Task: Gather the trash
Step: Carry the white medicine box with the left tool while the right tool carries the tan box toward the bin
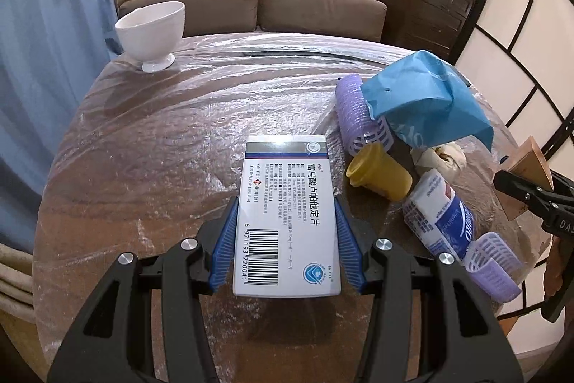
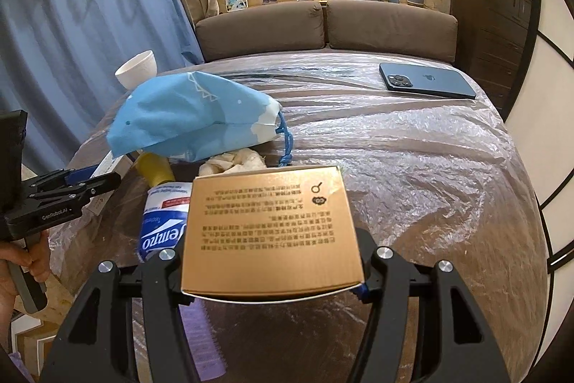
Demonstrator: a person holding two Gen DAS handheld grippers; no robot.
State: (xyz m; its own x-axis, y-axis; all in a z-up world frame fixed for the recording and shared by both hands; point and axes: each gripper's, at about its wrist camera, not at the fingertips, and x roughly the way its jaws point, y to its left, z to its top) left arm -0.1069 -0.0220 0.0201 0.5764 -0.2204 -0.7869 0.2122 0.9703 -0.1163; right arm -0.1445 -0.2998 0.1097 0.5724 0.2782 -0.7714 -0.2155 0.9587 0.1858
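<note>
My left gripper [image 1: 285, 239] is shut on a white medicine box [image 1: 287, 218] with a barcode, held just above the plastic-covered round table [image 1: 161, 139]. My right gripper [image 2: 272, 261] is shut on a gold carton [image 2: 269, 228], also seen at the right edge of the left wrist view [image 1: 527, 171]. Between them lies a pile: a blue drawstring pouch [image 2: 193, 117], a yellow cup [image 1: 380, 173], a white-and-blue tissue packet [image 1: 441, 210], crumpled paper [image 2: 233, 162] and purple hair rollers [image 1: 353, 112].
A white footed bowl [image 1: 152, 31] stands at the table's far left. A blue phone [image 2: 427, 80] lies face down at the far right. A brown sofa [image 2: 323, 24] sits behind the table, a dark cabinet [image 2: 491, 17] to the right.
</note>
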